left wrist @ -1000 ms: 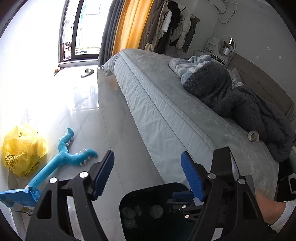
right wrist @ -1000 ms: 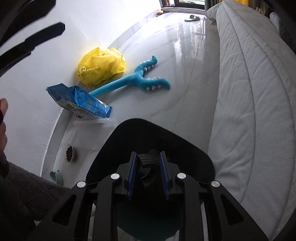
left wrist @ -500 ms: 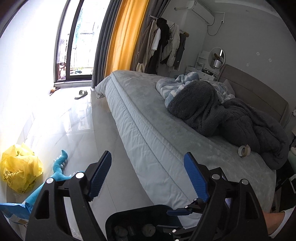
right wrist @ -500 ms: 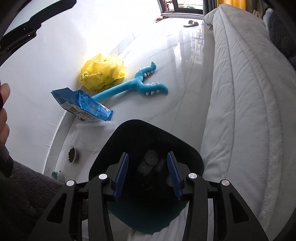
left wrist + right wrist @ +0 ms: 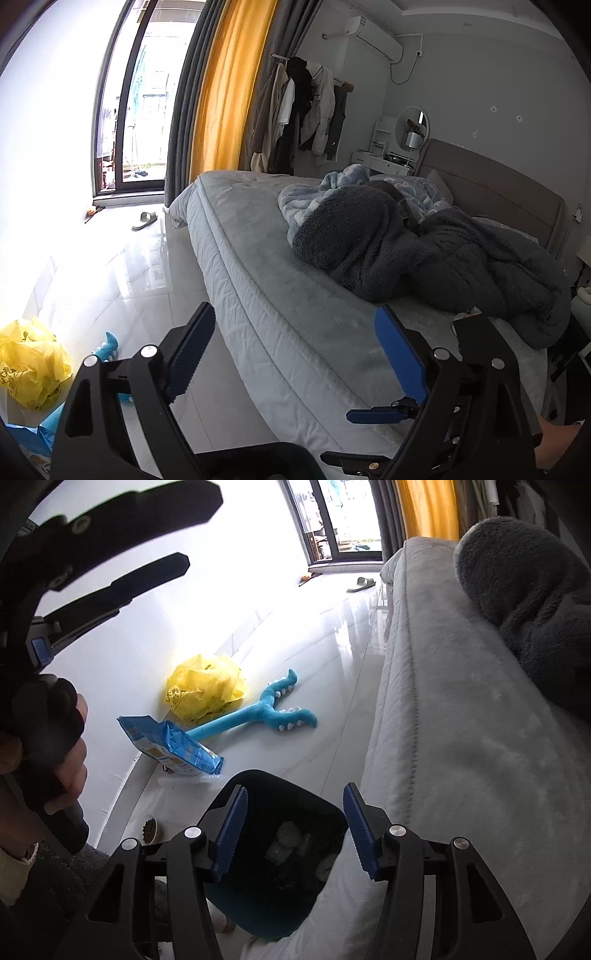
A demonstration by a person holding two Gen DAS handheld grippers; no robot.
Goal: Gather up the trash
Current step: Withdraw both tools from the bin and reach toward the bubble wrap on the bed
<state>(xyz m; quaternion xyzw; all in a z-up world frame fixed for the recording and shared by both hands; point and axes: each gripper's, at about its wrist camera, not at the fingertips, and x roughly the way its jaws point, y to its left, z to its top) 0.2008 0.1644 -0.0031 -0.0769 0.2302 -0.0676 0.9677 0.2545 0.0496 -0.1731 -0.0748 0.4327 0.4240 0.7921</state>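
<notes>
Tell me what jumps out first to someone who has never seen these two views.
The yellow bag glows on the white floor by the wall, with a blue toy and a blue packet beside it. The right gripper, jaws opening with nothing between them, hangs over a dark bin holding scraps. In the left view an orange curtain hangs by the window, and a dark blanket is heaped on the grey bed.

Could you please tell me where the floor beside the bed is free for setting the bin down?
Free: the glossy floor between the bed and the blue plush toy, up to the slipper. Crowded: along the wall, with the yellow bag, blue packet and trash bin.
</notes>
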